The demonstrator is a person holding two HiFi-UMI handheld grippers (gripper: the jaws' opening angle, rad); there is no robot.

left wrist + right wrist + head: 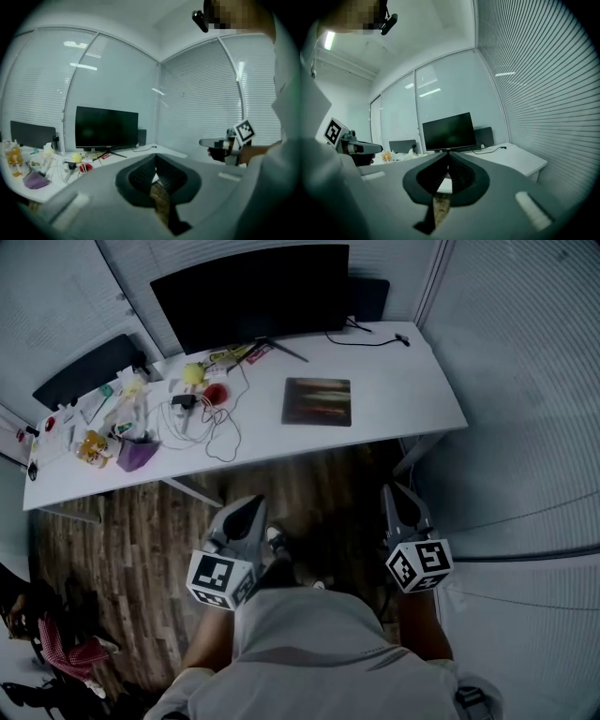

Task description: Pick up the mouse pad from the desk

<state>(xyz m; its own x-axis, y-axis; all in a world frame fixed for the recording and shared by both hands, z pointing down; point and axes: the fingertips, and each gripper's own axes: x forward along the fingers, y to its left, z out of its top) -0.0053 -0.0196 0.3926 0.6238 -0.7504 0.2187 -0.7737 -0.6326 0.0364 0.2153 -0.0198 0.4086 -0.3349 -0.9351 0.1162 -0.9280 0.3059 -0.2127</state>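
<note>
Left hand-held gripper [246,510] and right hand-held gripper [395,493], jaws pressed together and empty, hang above the floor [141,531], short of the front edge of the counter [412,381]. Mouse pad [317,401] lies flat on it, right of centre.

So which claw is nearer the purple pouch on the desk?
Left. The left claw hangs short of the desk, below and right of the purple pouch in the head view; the right claw is farther right, past the mouse pad.
</note>
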